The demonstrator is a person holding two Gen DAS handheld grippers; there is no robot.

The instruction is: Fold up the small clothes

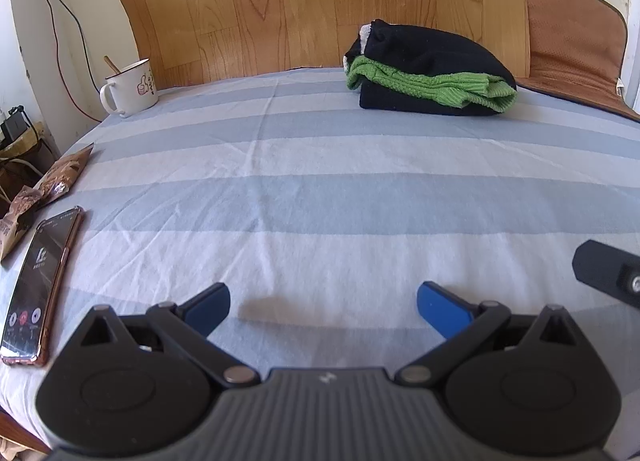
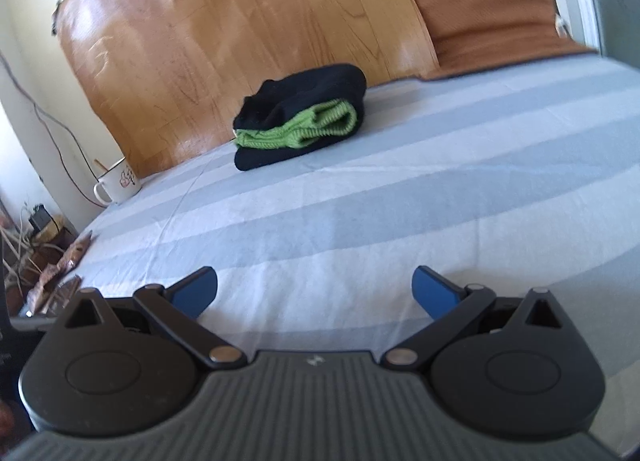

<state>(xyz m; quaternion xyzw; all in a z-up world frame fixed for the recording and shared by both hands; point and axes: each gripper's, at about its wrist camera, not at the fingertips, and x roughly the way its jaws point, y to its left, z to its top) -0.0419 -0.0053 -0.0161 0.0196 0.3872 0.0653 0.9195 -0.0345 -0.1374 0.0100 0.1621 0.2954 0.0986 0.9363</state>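
A folded black garment (image 1: 424, 49) with a green knit band (image 1: 432, 87) lies at the far side of the striped bed sheet (image 1: 320, 189), near the wooden headboard. The right wrist view shows the same black bundle (image 2: 316, 85) with its green edge (image 2: 296, 129) facing me. My left gripper (image 1: 324, 309) hovers low over the near part of the sheet, open, nothing between its blue pads. My right gripper (image 2: 314, 289) is also open and empty, well short of the bundle. A black part of the right gripper (image 1: 608, 273) shows at the right edge of the left wrist view.
A white mug (image 1: 130, 89) with a stick in it stands at the back left corner. A phone (image 1: 40, 285) and brown snack packets (image 1: 48, 185) lie along the left edge. A wooden headboard (image 1: 320, 1) and a brown cushion (image 1: 572, 41) stand behind the bed.
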